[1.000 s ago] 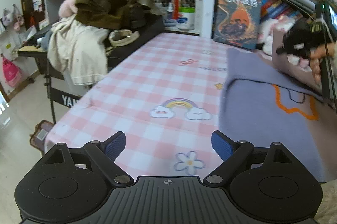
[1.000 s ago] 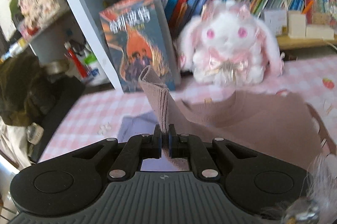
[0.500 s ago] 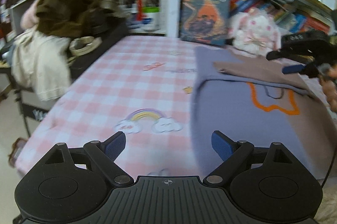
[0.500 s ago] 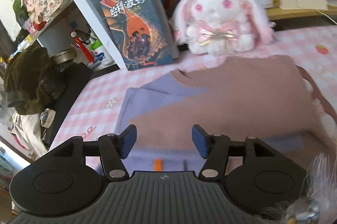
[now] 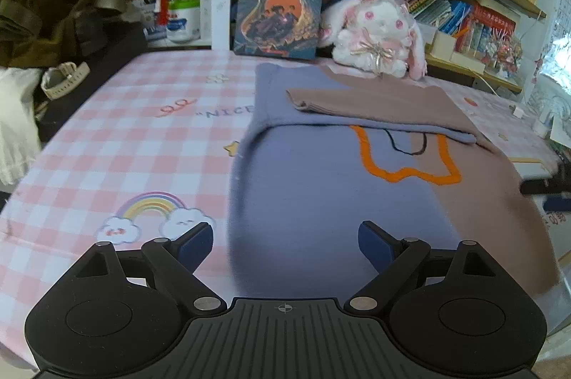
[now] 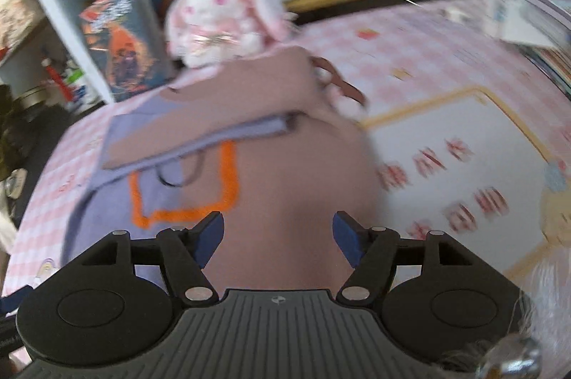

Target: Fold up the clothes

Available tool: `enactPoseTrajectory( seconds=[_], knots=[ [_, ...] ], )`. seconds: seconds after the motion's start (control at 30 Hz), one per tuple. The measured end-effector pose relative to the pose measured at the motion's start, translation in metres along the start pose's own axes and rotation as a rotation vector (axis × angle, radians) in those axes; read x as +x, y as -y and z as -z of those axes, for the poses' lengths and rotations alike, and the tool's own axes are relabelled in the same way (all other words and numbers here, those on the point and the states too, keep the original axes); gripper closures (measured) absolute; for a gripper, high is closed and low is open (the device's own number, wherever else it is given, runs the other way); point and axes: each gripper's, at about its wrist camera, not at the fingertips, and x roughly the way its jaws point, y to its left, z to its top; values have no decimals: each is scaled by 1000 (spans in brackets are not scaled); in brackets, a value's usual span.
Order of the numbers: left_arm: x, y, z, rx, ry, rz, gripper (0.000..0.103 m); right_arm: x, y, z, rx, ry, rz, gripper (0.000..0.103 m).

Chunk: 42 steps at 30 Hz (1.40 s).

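Fingers of the left gripper (image 5: 285, 243), blue-padded, stood wide apart with nothing between them, low over the near hem of the two-tone knit sweater (image 5: 321, 186), lilac on its left half and dusty pink on its right, with an orange outline stitched across the chest. In the left wrist view the sweater lay flat on the pink-and-white checked tablecloth (image 5: 142, 136), its long axis running straight away from the fingers toward the white plush rabbit (image 5: 378, 33) and the upright illustrated book (image 5: 282, 0) at the shelf. Both sleeves lay folded crosswise over the upper chest, pink sleeve (image 5: 374, 102) on top of lilac. The garment's left edge sat just inside the left finger, so this gripper was centred on the lilac half. Right wrist view, blurred: the right gripper (image 6: 278, 236) was likewise spread and empty, hovering over the pink half of the same hem region, the sweater (image 6: 271, 186) stretching away ahead of it, crossed sleeves well beyond the fingertips. A white printed mat (image 6: 464, 165) lay just to the right of the garment. Judgement: with sleeves in and body still at full length, the lengthwise fold seemed outstanding. The near hem lay closest to both grippers, left nearer the lilac corner, right nearer the pink one. Whether either pad touched cloth could not be told.
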Motion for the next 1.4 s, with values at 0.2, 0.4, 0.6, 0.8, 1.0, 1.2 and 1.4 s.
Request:
enactPoseTrajectory(
  seconds=[0.2, 0.4, 0.6, 0.8, 1.0, 1.2, 1.4],
  knots=[
    [6, 25, -8, 11, 5, 14, 12, -14, 13, 13, -61, -6, 74, 27],
    [1, 63, -7, 68, 4, 28, 12, -29, 26, 19, -153, 8, 91, 16],
    [-15, 95, 6, 112, -5, 17, 12, -44, 45, 25, -185, -4, 63, 13],
    [-37, 108, 23, 121, -14, -32, 12, -54, 63, 38, -176, -16, 24, 13],
    [-58, 107, 38, 113, -11, -100, 12, -64, 71, 56, -179, -12, -4, 12],
    [-78, 96, 49, 69, -8, -170, 12, -77, 81, 74, -157, -15, -17, 12],
    [-82, 91, 57, 13, -49, -167, 12, -84, 86, 81, -137, -13, -26, 12]
  ],
)
